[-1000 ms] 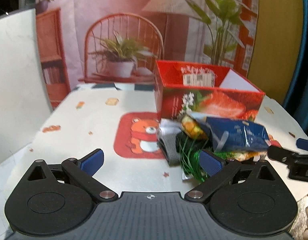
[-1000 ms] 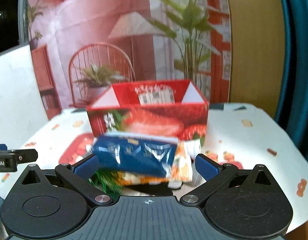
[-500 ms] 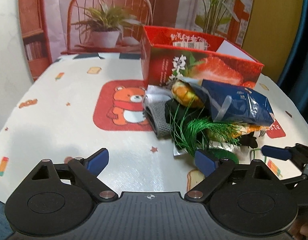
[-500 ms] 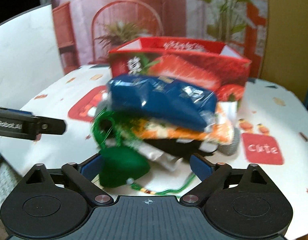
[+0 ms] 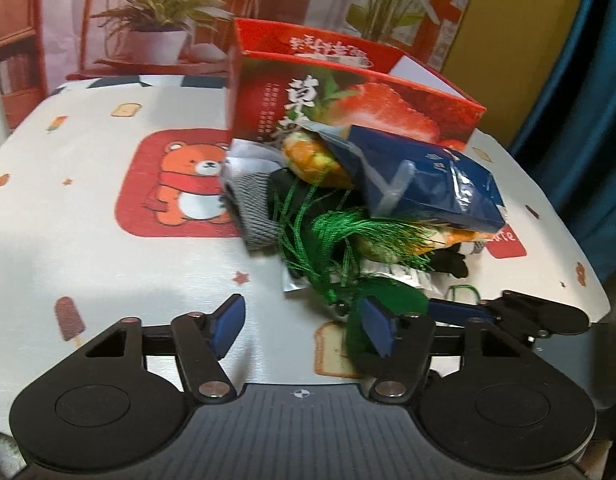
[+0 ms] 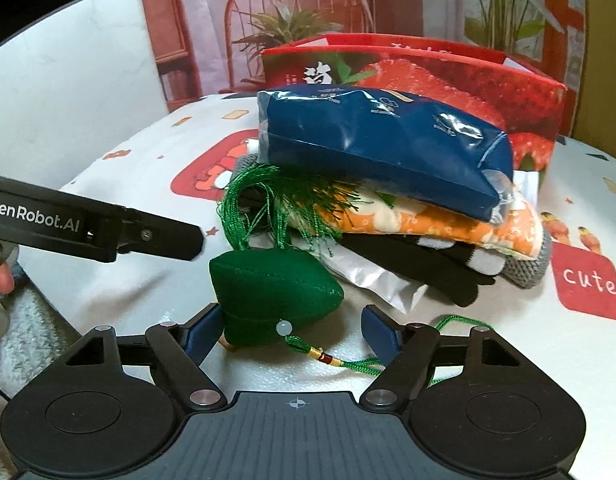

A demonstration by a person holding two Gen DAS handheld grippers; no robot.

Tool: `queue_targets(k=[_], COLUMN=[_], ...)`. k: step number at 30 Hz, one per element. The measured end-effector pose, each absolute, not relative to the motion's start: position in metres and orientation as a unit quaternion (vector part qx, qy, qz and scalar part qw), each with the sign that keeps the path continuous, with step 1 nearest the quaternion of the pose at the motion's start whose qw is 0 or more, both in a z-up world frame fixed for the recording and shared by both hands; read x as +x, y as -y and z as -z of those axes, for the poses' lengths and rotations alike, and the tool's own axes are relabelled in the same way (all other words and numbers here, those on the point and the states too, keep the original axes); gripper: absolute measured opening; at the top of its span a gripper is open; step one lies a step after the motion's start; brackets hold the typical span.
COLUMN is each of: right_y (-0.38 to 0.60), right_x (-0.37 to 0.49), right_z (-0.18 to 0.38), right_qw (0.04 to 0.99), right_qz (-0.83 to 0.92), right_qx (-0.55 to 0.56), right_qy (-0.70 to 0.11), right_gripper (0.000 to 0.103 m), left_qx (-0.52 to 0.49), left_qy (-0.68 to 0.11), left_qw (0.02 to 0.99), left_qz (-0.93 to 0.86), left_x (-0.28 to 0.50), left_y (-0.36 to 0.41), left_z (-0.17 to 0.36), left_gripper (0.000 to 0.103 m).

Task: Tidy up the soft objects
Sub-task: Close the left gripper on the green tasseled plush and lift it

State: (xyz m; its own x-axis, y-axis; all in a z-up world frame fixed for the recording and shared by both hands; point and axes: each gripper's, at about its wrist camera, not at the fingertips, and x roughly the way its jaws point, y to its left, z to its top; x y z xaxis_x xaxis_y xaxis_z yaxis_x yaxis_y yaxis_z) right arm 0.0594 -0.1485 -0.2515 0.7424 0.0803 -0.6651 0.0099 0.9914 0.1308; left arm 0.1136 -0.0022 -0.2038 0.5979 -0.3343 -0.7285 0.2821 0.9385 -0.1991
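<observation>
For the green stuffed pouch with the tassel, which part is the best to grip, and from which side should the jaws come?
Probably the padded body of the green pouch, approached from the near table edge. It lies free in front of the pile, while its tassel runs under the blue packet. The right gripper already faces it, its jaws closing around the near end without pressing yet. The body is plump, so squeeze across its width.
</observation>
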Motion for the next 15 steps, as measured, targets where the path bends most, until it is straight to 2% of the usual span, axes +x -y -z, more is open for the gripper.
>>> queue_targets(k=[4,6,14,15], right_y=[0.15,0.151,0.152,0.153], right_x=[0.06,0.06,0.058,0.058], right_z=[0.253,0.253,0.254,0.254], right_qw=[0.933,0.934,0.935,0.935], right_qz=[-0.033,-0.035,-0.04,-0.04], right_qx=[0.066,0.068,0.079,0.08], right_qy=[-0.351,-0.349,-0.342,-0.342], right_gripper=[0.062,0.06,0.058,0.058], left_qx=[-0.049,-0.056,-0.073,-0.075], left_qy=[-0.415,-0.415,-0.426,-0.429], left_qw=[0.887,0.885,0.868,0.865], left_qz=[0.194,0.203,0.245,0.248], left_x=[0.116,0.117,0.117,0.119], left_y=[0.005,0.007,0.014,0.015], left_z=[0.207,0.208,0.212,0.214], left_gripper=[0.051,0.048,0.046,0.043])
